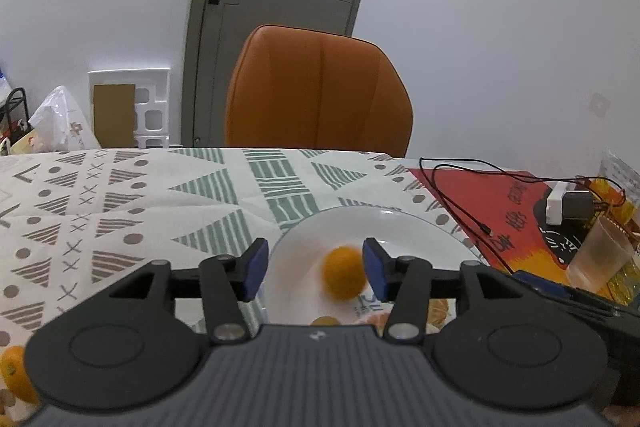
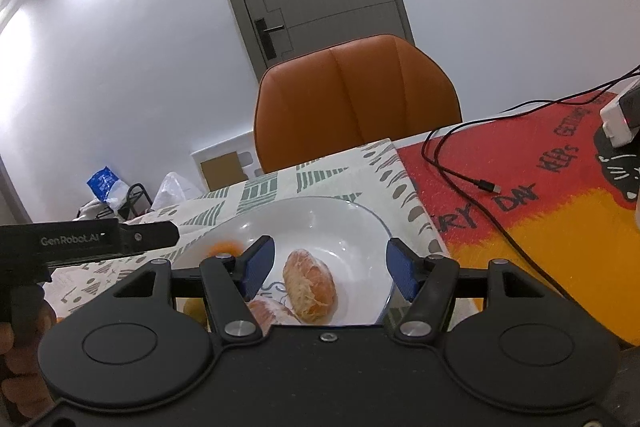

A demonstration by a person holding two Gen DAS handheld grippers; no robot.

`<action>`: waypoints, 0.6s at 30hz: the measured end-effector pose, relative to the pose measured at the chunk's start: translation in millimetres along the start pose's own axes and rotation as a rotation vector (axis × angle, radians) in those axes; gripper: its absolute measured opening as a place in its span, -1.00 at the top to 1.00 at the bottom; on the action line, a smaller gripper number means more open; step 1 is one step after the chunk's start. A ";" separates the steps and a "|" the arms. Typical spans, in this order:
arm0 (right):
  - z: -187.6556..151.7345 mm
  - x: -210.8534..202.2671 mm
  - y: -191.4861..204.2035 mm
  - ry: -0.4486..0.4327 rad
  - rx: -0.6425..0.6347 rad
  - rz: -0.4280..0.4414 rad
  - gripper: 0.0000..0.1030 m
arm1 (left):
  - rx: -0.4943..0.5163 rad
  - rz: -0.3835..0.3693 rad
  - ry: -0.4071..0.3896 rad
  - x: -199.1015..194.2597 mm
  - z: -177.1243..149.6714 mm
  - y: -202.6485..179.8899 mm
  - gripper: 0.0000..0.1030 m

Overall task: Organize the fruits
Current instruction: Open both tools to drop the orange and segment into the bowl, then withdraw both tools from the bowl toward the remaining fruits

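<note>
Oranges (image 1: 345, 277) lie on a plate (image 1: 420, 231) atop patterned tablecloth (image 1: 120, 207).

A blurred orange (image 1: 345, 277) smears over the plate (image 1: 304, 247), and another orange (image 1: 14, 373) is cut by the left edge.

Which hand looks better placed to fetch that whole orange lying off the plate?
Probably the left. The whole orange sits on the tablecloth at the left tongs' near left, while the right tongs hang open over the plate of peeled pieces.
</note>
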State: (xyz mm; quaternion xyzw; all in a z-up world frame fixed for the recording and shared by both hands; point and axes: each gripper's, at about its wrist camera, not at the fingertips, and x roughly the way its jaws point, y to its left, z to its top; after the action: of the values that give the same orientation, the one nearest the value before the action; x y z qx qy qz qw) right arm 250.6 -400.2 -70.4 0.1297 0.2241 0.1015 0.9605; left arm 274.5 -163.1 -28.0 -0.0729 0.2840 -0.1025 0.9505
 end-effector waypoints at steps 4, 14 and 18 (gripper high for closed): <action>0.5 -2.8 3.5 -0.008 -0.015 0.007 -0.29 | -0.020 0.020 0.001 -7.6 -2.1 9.5 -0.13; -0.3 -4.2 8.2 0.002 -0.018 0.023 -0.63 | -0.038 0.111 -0.017 -39.4 -11.3 26.6 -0.56; -1.6 -5.4 12.5 0.001 -0.030 0.031 -0.74 | -0.050 0.149 -0.026 -52.3 -13.0 34.3 -0.57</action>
State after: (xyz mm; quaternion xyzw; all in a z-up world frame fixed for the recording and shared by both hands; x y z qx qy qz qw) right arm 243.4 -389.4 -65.9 0.1186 0.2211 0.1198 0.9606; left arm 229.8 -118.5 -18.1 -0.0769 0.2786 -0.0234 0.9570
